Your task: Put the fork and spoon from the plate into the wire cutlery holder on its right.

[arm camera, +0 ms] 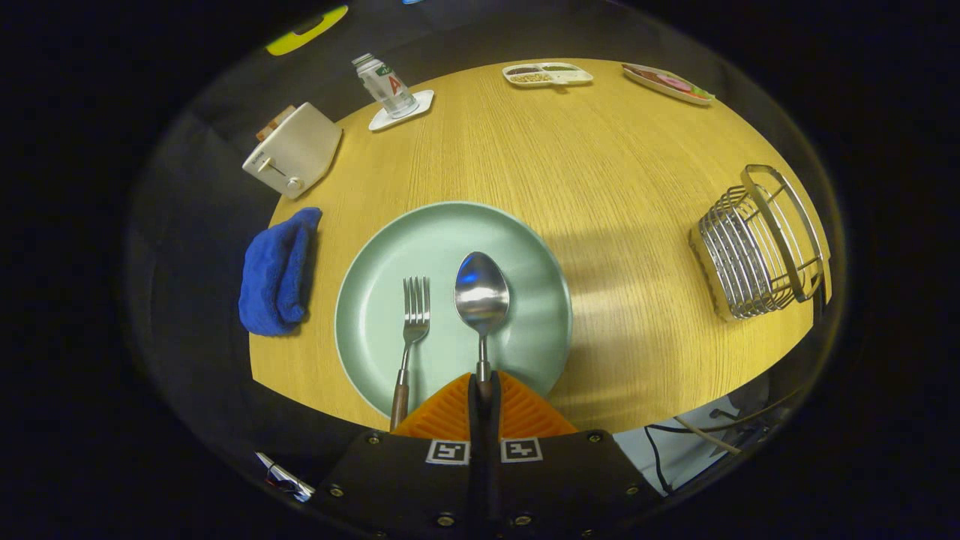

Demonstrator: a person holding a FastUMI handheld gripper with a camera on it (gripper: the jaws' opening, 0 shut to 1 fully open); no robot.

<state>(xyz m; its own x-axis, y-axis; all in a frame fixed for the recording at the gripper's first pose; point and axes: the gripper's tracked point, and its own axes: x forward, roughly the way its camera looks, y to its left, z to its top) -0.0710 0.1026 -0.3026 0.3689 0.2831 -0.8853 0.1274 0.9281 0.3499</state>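
The gripper (484, 394) has its fingers drawn close together on the handle of the spoon (481, 300), which runs down between them; both appear to press on it, so I judge the jaws to be pinching the spoon; its bowl lies face up on the plate (375, 315), just ahead of the fingertips; the fork (411, 330) lies beside it to the left, tines pointing away, its dark handle reaching over the plate's near rim, untouched; the holder (757, 244) stands well apart to the right on the table (600, 165), near its edge, and looks empty as far as the wires let one tell; so the step in hand is the taking of the spoon, the first of two items, with nothing yet delivered; the next move calls for a clean lift off the plate without nudging the fork, a carry to the right, then tipping the spoon upright so that it drops through the holder's open top; the thin handle might swivel in the pinch, and the light holder could shift if struck.
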